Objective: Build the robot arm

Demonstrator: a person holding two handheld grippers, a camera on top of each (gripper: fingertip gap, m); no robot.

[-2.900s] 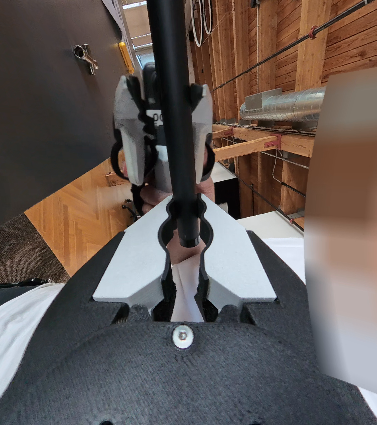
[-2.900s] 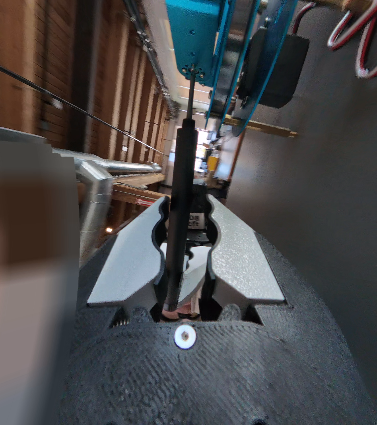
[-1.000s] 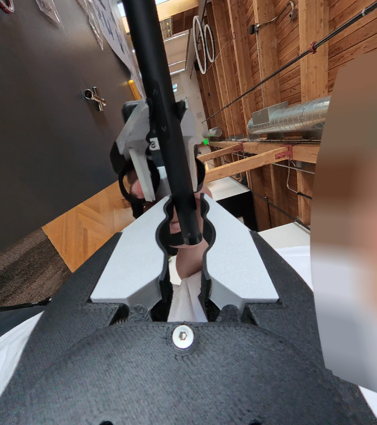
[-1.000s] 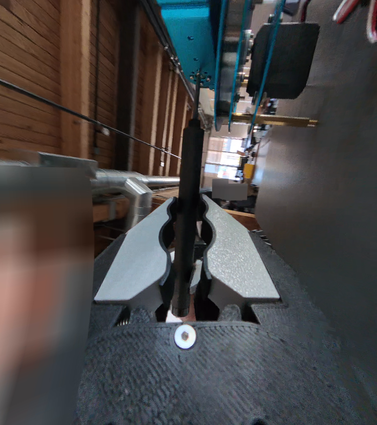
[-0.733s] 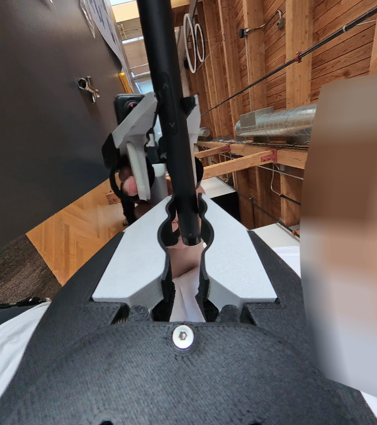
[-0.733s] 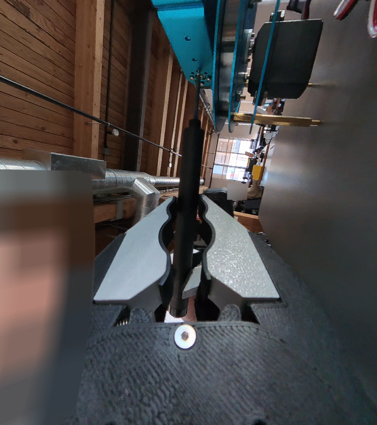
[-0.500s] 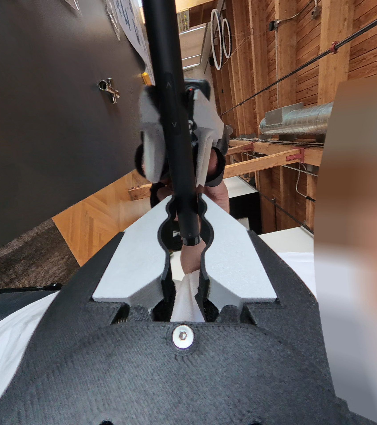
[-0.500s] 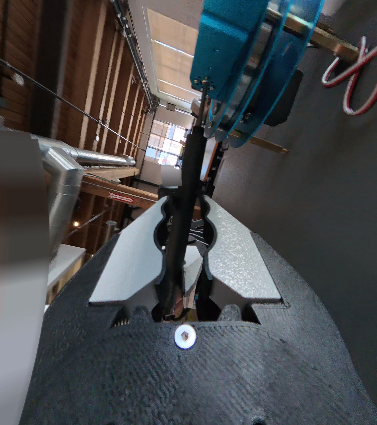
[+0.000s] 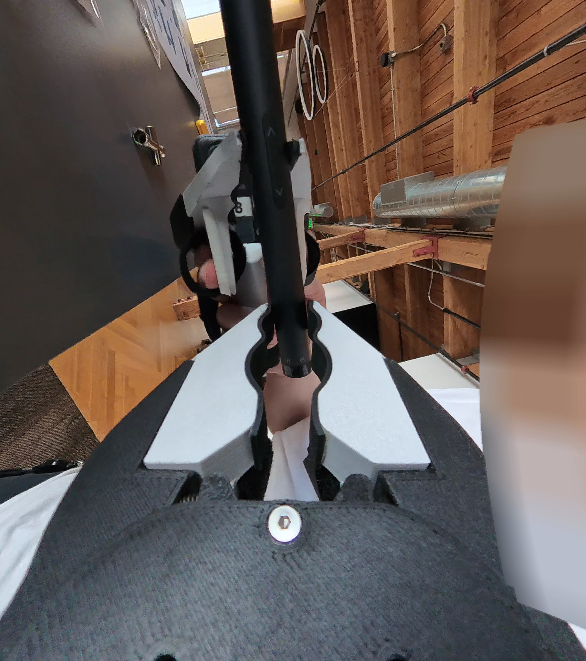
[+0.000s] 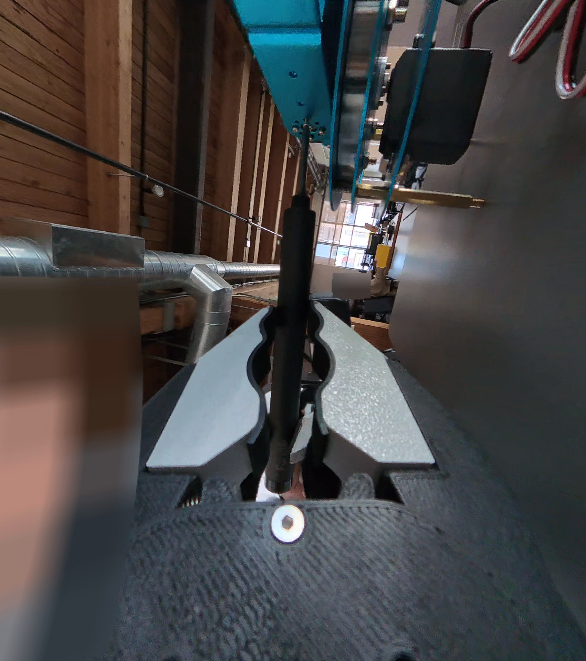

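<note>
A black pen-shaped power screwdriver (image 9: 266, 179) runs up the middle of the left wrist view. My left gripper (image 9: 289, 311) is shut on its lower end, near the fingertips. Farther up the tool, my right gripper (image 9: 248, 204) is shut on it too, with a hand behind it. In the right wrist view my right gripper (image 10: 291, 307) clamps the same screwdriver (image 10: 295, 250). Its thin bit (image 10: 304, 157) touches a ring of small holes on the edge of a teal metal assembly (image 10: 284, 53). A grey finger of the left gripper (image 10: 300, 436) shows through the gap.
A dark board (image 10: 517, 322) stands at the right, carrying a black box (image 10: 431, 103), a brass standoff (image 10: 427, 196) and red-and-white wires (image 10: 570, 53). It also shows in the left wrist view (image 9: 52, 179) with a metal fitting (image 9: 148, 143). A wood wall and silver duct (image 9: 438, 196) lie behind. One gripper's finger ends stand about 8 cm off the other's.
Both views swayed and the screwdriver tilted slightly back and forth. The right gripper turned around the tool. Both grips held and the bit stayed at the teal assembly.
</note>
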